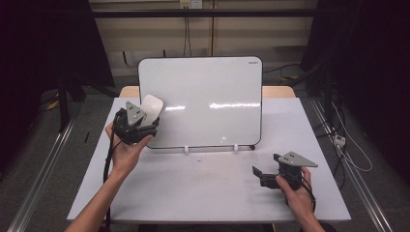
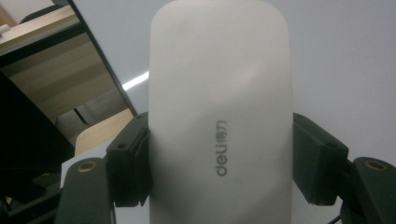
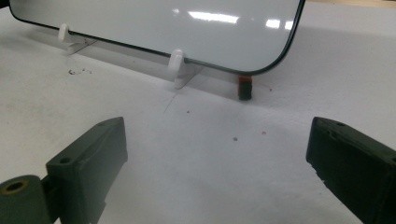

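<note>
Eraser [image 1: 152, 108] – white, oblong, printed "deli" – sits at left centre of the high view, clamped in the left hand-held gripper [image 1: 145, 121] and lifted off the surface [image 1: 203, 183], against the lower left corner of the whiteboard [image 1: 203, 96]. In the left gripper view the eraser [image 2: 219, 116] stands between both black pads, each pressed to one long side; the whiteboard's [image 2: 336, 60] face lies behind it. Whiteboard stands upright at centre frame on small white clips, back of the surface. A small red and black piece [image 3: 244, 87] stands below the board's lower right corner in the right gripper view. Right hand-held gripper [image 1: 266, 176] rests low at lower right, jaws wide – nothing between them, well apart from the board.
</note>
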`<state>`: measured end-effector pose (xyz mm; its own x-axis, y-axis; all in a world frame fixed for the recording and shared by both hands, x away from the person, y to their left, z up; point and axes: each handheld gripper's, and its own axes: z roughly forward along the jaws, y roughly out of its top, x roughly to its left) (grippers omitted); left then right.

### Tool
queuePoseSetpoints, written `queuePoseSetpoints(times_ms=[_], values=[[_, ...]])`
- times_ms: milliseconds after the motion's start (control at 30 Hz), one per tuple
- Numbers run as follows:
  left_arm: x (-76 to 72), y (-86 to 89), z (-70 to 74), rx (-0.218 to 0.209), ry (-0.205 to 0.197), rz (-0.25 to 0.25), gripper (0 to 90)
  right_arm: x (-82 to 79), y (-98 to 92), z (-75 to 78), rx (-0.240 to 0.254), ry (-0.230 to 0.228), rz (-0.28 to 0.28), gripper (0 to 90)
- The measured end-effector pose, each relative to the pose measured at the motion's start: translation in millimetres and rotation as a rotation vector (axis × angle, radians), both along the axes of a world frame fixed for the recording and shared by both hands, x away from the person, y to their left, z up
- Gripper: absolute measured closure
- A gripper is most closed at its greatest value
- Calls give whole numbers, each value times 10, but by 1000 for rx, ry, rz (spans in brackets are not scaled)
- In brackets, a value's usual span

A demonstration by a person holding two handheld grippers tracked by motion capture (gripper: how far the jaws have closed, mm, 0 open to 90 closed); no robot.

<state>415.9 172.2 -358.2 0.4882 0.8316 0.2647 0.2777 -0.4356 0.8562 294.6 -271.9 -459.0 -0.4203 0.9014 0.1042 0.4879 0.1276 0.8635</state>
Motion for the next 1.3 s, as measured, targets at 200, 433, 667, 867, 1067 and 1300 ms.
queuePoseSetpoints(times_ms=[200, 433, 667, 867, 1067, 1300], values=[[-49, 27, -57, 13, 0, -13, 312, 8, 8, 0, 0, 1, -3, 53], [-110, 57, -145, 19, 11, -25, 311, 39, 42, -2, -12, 3, 1, 54], [-181, 18, -215, 50, 22, -34, 312, 35, 33, 1, -7, 1, -5, 54], [-169, -96, -318, 80, 39, -52, 312, 4, 18, 4, -5, -3, 1, 53], [-131, -170, -370, 94, 41, -62, 312, -1, 2, -1, -5, -3, -1, 53], [-53, -211, -452, 134, 32, -57, 312, 10, 12, -3, -9, -1, 4, 54]])
